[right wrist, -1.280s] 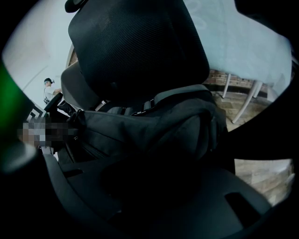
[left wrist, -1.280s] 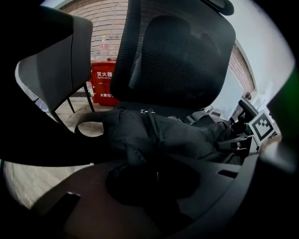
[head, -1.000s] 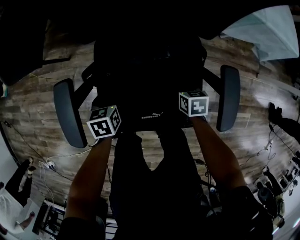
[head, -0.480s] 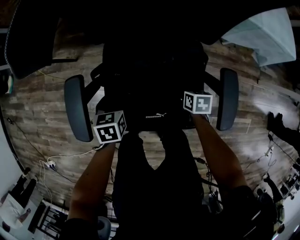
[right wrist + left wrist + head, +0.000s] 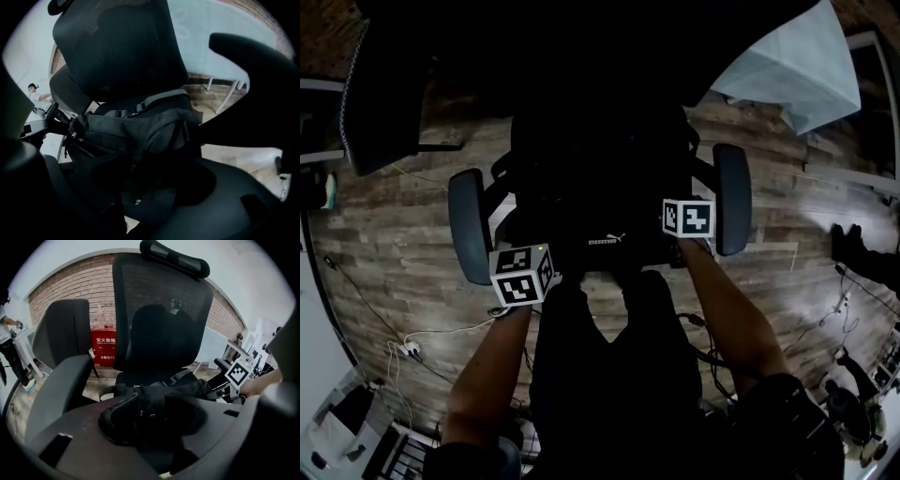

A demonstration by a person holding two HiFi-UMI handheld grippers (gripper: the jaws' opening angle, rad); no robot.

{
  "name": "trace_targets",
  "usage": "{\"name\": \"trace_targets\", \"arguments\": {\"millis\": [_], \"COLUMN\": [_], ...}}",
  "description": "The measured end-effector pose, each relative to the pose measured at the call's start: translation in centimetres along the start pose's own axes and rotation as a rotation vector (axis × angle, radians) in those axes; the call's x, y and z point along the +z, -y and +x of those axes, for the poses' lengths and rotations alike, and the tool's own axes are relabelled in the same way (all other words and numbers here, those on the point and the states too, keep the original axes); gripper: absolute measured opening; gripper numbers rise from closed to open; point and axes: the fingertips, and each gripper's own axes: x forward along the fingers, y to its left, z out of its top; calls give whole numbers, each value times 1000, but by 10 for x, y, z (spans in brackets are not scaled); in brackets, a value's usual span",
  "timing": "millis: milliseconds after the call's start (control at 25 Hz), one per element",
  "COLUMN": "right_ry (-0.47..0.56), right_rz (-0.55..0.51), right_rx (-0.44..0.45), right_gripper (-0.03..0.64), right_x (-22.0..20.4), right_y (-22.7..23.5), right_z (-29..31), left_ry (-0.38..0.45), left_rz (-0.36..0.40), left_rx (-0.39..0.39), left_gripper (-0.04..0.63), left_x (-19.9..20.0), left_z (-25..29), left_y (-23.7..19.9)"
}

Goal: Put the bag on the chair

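The black fabric bag with a small white logo lies across the seat of the black mesh-backed office chair with grey armrests. It sits between the two armrests and close to the front edge, so the placing looks as good as done. The right gripper hangs steeply over the bag's right end. Its jaws have just been opening and stand spread wide, with dark bag fabric showing in the gap but nothing pinched, which reads as a release. The left gripper points down at the bag's left end, its jaws apart too. A slack black strap loop lies in the gap, seemingly not pinched. The grippers sit at opposite ends because a wide, floppy bag wants support at each side. On pulling back, the loose strap could snag a jaw.
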Motion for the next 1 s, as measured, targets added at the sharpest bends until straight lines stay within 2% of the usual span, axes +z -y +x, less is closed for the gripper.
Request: {"name": "trace_targets", "arguments": {"millis": [200, 520, 680, 720, 760, 840, 1000], "right_ry": [71, 213, 287, 304, 324, 375, 481], "right_rz": [-5, -61, -95, -107, -125, -170, -236], "right_rx": [-12, 28, 82, 104, 124, 144, 123], "right_gripper": [272, 272, 268, 261, 249, 225, 175], "right_x": [14, 65, 82, 86, 90, 100, 119], "right_y": [-13, -29, -46, -52, -58, -72, -90], "right_z": [-40, -116, -161, -174, -187, -216, -270], "left_ry": [40, 111, 158, 166, 177, 209, 281], "left_rz": [4, 9, -12, -4, 10, 35, 38], "left_rx": [-51, -96, -111, -110, -112, -132, -170], "left_gripper": [192, 180, 156, 133, 77, 66, 64], "left_x": [26, 79, 106, 112, 118, 133, 162], "left_z": [-28, -51, -81, -89, -97, -114, -147], "left_y": [11, 31, 39, 42, 46, 56, 71]}}
